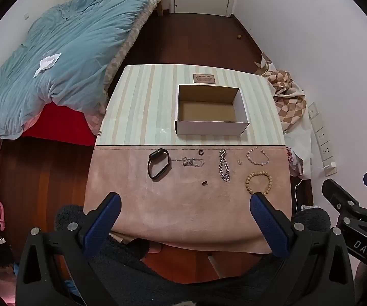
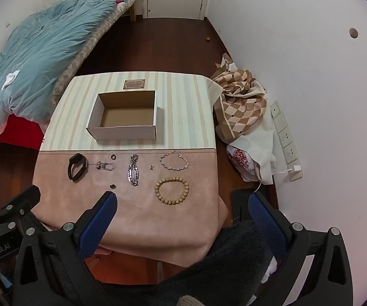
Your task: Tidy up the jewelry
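Observation:
Jewelry lies in a row on the pink cloth (image 1: 183,211): a black smart band (image 1: 158,163) (image 2: 77,166), a thin silver necklace (image 1: 192,162) (image 2: 105,165), a small dark ring (image 1: 201,152) (image 2: 113,156), a chunky silver chain (image 1: 224,165) (image 2: 133,169), a tiny earring (image 1: 239,162) (image 2: 151,166), a fine link bracelet (image 1: 258,156) (image 2: 174,162), a wooden bead bracelet (image 1: 259,182) (image 2: 171,190) and a small brown ring (image 1: 204,183) (image 2: 112,186). An empty white cardboard box (image 1: 210,127) (image 2: 122,132) stands behind them. My left gripper (image 1: 186,199) and right gripper (image 2: 183,199) hover open above the cloth's near edge, holding nothing.
The small table has a striped cover (image 1: 142,112) at the back. A bed with a blue duvet (image 1: 63,58) is on the left. A checkered cloth bag (image 2: 242,102) and a wall socket strip (image 2: 285,137) sit to the right. Dark wooden floor (image 1: 191,40) surrounds the table.

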Available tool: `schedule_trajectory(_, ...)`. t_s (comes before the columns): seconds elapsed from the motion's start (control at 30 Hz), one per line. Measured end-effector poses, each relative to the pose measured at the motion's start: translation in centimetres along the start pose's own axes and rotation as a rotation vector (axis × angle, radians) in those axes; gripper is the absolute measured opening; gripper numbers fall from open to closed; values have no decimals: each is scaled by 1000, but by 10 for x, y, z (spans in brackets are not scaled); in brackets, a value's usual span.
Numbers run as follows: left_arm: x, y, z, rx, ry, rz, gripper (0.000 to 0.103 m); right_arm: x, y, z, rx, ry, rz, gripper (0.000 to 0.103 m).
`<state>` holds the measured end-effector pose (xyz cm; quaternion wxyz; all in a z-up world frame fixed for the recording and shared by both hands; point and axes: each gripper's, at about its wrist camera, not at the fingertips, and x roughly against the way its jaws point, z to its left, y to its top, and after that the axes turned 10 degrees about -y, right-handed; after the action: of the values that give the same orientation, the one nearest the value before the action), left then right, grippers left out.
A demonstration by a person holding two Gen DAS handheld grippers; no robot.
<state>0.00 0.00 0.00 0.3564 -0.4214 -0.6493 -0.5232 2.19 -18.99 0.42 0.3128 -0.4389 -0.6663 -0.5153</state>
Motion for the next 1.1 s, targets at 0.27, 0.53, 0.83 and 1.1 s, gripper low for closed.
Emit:
schedule_trajectory(0.27, -1, 0, 0, 0, 2, 4, 103, 0, 0, 1, -1, 4, 5, 103)
schedule_trajectory(0.53, -2, 3, -2, -4, -1, 0, 103, -2, 0, 1, 2, 7, 9, 103)
schedule_trajectory(0.83, 5, 8, 4, -1, -4, 1, 103, -1, 0, 3, 2, 10, 4, 103)
schedule_trajectory(1.1, 7, 8, -2, 3, 0, -6, 103, 2, 0, 4, 3, 19, 7, 103)
